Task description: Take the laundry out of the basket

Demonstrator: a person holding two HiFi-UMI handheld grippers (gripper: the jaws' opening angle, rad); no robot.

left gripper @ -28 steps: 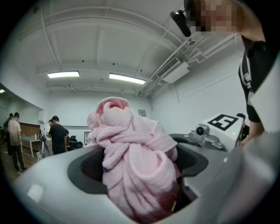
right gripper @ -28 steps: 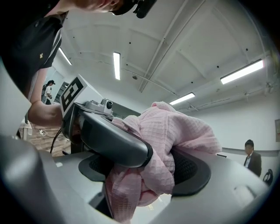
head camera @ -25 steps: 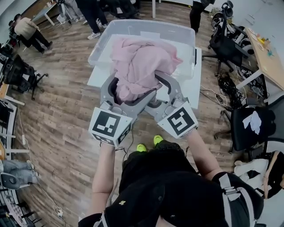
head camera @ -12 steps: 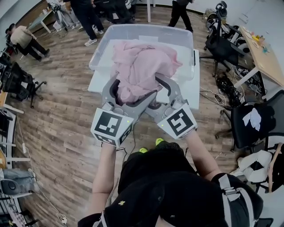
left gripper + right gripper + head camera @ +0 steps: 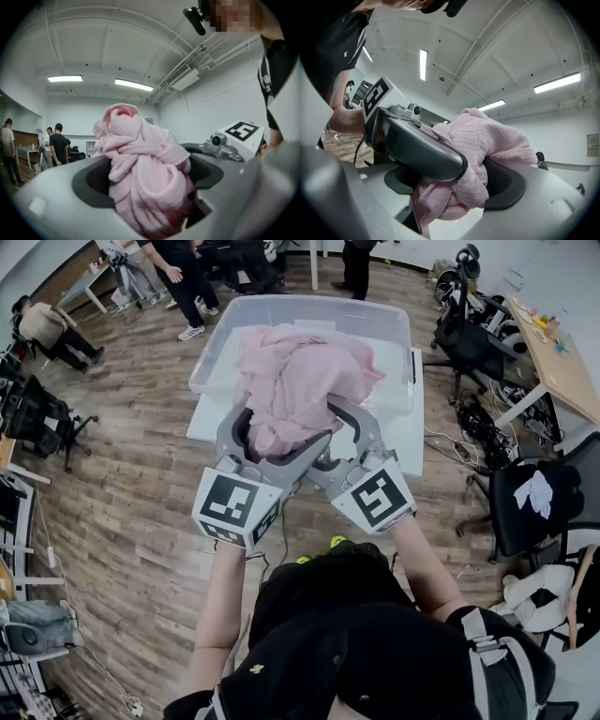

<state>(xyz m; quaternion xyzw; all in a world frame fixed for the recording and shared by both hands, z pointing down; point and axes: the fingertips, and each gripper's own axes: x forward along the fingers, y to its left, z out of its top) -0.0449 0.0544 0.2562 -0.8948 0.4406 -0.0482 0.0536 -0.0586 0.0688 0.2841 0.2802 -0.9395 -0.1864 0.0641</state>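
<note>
A bundle of pink waffle-weave laundry [image 5: 300, 371] hangs bunched above the clear plastic basket [image 5: 389, 329], and both grippers hold it from below. My left gripper [image 5: 277, 434] is shut on its lower left part, with cloth filling the space between the pads [image 5: 140, 178]. My right gripper [image 5: 325, 432] is shut on the lower right part with its jaws wide around the thick wad [image 5: 487, 150]. The two grippers cross close together, and one left finger [image 5: 422, 150] lies across the right gripper view. The basket's inside is mostly hidden behind the bundle.
The basket stands on a low white table [image 5: 408, 423] on a wooden floor. Office chairs [image 5: 469, 334], cables and a desk [image 5: 562, 352] crowd the right side. A black chair [image 5: 525, 502] stands nearer on the right. People stand at the back left [image 5: 187, 277].
Both grippers and the pink bundle stay almost where they were, with the grip unchanged. The people at the back have walked on.
</note>
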